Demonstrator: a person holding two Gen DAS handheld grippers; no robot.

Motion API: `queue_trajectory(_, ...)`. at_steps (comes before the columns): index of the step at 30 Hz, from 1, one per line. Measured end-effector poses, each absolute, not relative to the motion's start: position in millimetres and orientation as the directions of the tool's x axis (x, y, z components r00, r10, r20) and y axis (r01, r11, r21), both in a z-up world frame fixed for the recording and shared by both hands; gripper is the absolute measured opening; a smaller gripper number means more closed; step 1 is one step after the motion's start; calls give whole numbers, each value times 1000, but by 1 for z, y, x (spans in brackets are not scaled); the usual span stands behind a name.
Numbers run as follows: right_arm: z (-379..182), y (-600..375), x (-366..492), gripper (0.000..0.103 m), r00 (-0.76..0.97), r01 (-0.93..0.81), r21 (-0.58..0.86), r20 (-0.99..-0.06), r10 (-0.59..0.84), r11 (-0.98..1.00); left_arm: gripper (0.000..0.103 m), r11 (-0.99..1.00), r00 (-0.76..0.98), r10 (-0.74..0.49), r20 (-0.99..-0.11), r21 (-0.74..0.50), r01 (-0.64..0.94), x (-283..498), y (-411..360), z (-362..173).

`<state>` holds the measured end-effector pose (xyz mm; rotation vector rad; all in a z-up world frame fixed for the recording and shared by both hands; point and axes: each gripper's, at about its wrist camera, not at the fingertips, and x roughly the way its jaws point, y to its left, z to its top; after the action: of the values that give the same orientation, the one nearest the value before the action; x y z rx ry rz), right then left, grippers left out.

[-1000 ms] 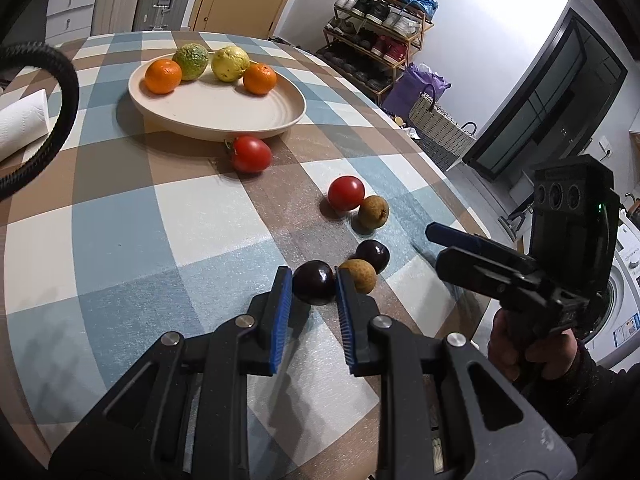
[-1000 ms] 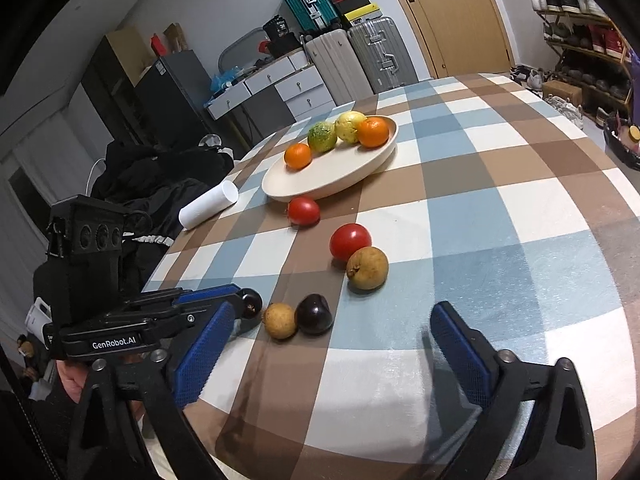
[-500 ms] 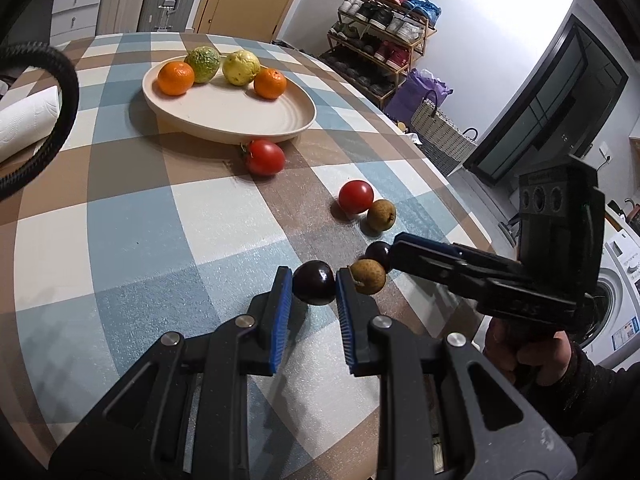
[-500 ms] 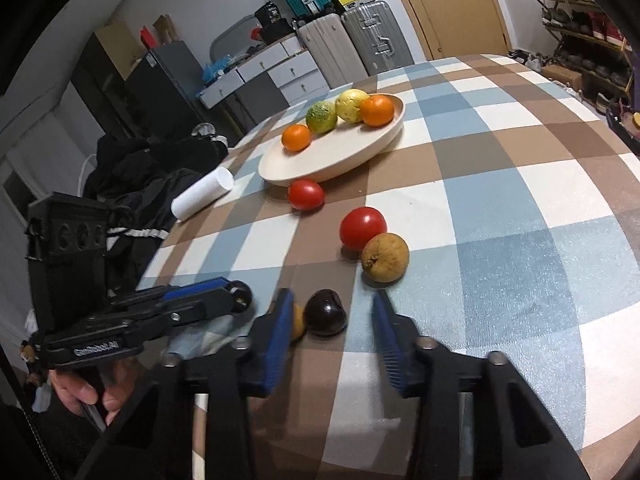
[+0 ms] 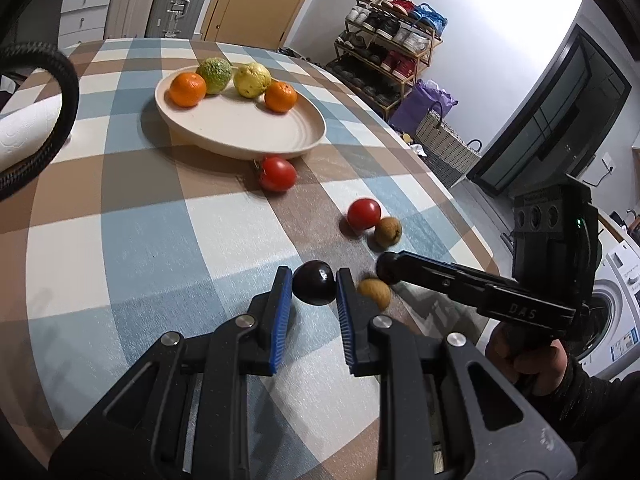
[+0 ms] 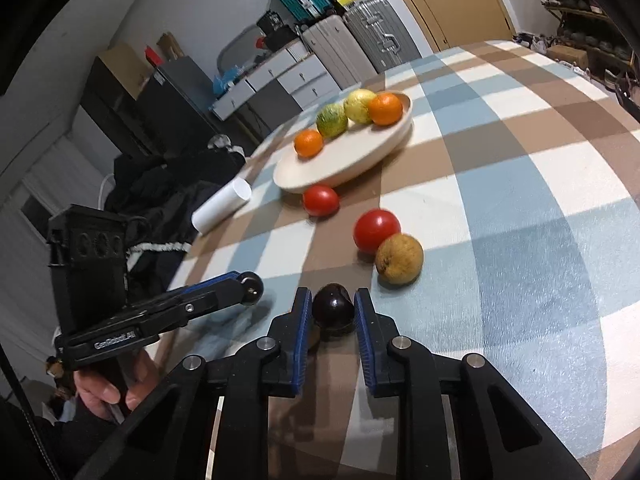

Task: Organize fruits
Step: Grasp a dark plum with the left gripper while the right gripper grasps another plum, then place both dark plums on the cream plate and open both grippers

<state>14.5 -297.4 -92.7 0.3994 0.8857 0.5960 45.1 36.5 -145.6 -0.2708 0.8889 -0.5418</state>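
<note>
i have each gripper closed on a dark plum: left gripper (image 5: 312,288), right gripper (image 6: 332,308), seemingly both low over the near counter (image 5: 140,240). next, carry them far-left to the plate (image 5: 248,136).

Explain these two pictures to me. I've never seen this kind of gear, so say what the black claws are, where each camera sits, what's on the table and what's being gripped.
There is no robot here. A person holds a hand-held two-finger gripper in each hand, and a fisheye camera on each looks forward along its fingers.

The left wrist view shows the left gripper closed around a dark plum. The right wrist view shows the right gripper closed around a second dark plum. Each view also catches the other gripper off to the side.

On the checked tablecloth sits a cream plate with four citrus fruits. Loose on the cloth lie two tomatoes and two brown fruits.
</note>
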Motion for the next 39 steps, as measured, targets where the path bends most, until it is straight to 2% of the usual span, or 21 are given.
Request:
queue_trajectory(8, -63, -308, 26, 22, 541, -362, 580, -507, 671, 730, 20, 832, 540, -553, -635, -452, 320, 67, 44, -128)
queue_trajectory(15, -44, -312, 63, 22, 556, -385, 583, -472, 684, 716, 20, 888, 610, -459, -646, -350, 298, 98, 39, -102)
queue_trajectory(27, -26, -298, 150, 22, 538, -427, 555, -479, 693, 714, 20, 904, 634, -427, -645, -314, 290, 170, 18, -82)
queue_trajectory(39, -48, -265, 221, 22, 485, -421, 539, -546, 683, 730, 20, 912, 626, -409, -663, -315, 263, 242, 19, -97)
